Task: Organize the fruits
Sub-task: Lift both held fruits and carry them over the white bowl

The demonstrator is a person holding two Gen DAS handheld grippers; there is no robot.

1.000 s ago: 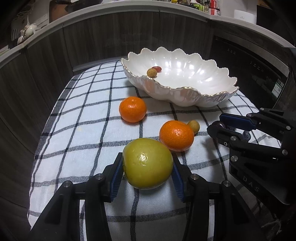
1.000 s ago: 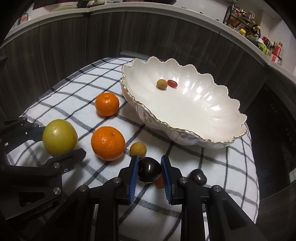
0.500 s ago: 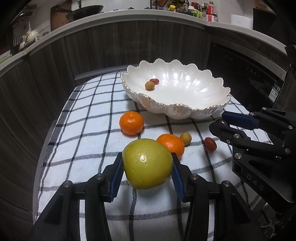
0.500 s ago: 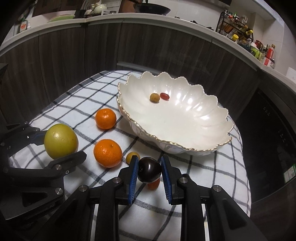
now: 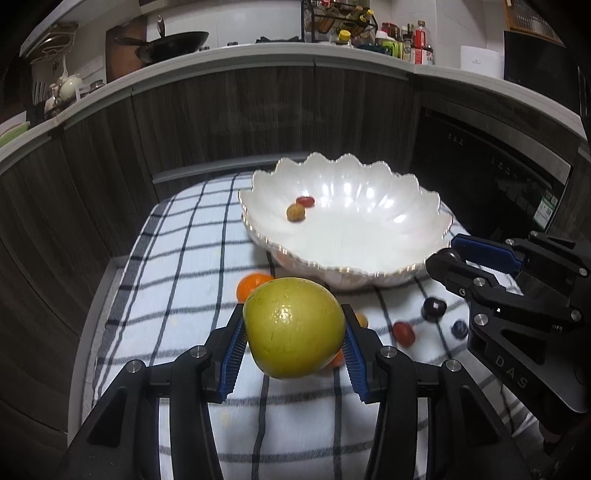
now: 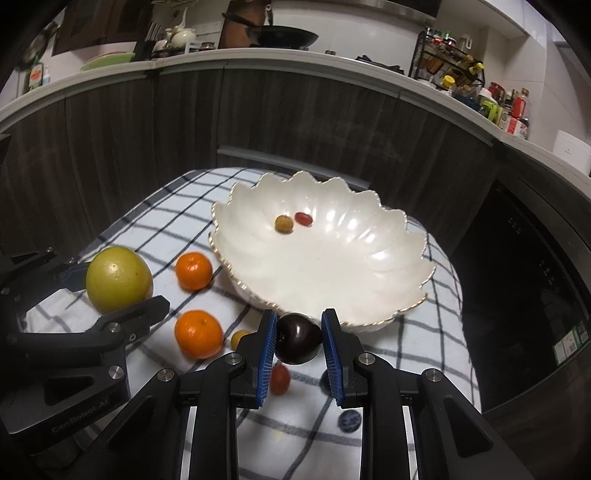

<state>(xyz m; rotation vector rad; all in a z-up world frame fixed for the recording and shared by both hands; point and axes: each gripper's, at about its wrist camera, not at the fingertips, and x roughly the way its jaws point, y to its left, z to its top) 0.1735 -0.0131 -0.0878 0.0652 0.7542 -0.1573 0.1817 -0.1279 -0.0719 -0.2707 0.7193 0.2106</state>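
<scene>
A black wok (image 6: 284, 36) sits on the pale kitchen counter (image 6: 332, 70) above dark wood cabinets (image 6: 295, 122), with a rack of bottles (image 6: 452, 70) to the right and a white teapot (image 6: 183, 37) at left

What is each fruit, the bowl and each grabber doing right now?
Left gripper: shut on green-yellow citrus, lifted.
Right gripper: shut on dark plum, lifted.
White scalloped bowl: upright, holding a small yellow fruit and red grape tomato.
Two tangerines: lying on the checked cloth.
</scene>
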